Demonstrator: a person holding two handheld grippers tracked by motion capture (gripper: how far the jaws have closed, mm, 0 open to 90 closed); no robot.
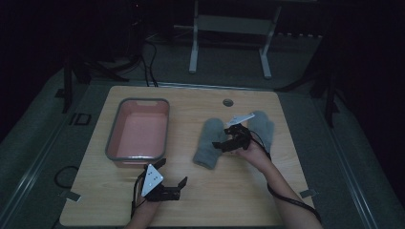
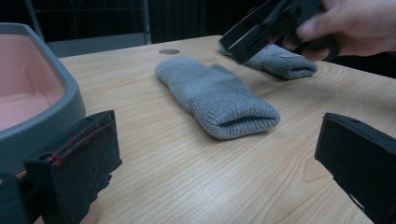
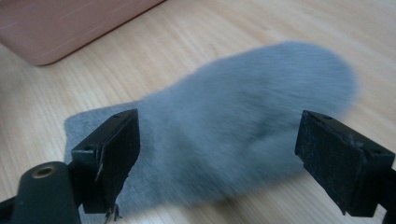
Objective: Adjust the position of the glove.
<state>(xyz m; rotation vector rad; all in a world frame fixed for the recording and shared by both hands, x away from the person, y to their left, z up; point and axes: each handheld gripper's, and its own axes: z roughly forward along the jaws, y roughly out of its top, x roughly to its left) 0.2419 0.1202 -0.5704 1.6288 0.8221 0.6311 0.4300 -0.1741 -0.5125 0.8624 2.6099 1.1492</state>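
Observation:
Two grey knit mittens lie on the wooden table. The left mitten (image 1: 208,143) (image 2: 215,95) lies flat with its cuff toward me. The second mitten (image 1: 262,125) (image 2: 280,63) lies just to its right. My right gripper (image 1: 224,138) (image 3: 217,154) hovers open just above the left mitten (image 3: 243,112), its jaws wide apart on either side and nothing between them. My left gripper (image 1: 171,172) (image 2: 219,172) stands open and empty near the front of the table, beside the tub, pointing toward the mittens. The right gripper (image 2: 271,23) also appears above the mittens in the left gripper view.
A pink tub with a grey rim (image 1: 113,138) (image 2: 56,107) (image 3: 70,28) stands empty at the left of the table. A round cable hole (image 1: 228,102) sits near the far edge. Bare wood (image 1: 229,191) lies in front of the mittens. The room is dim.

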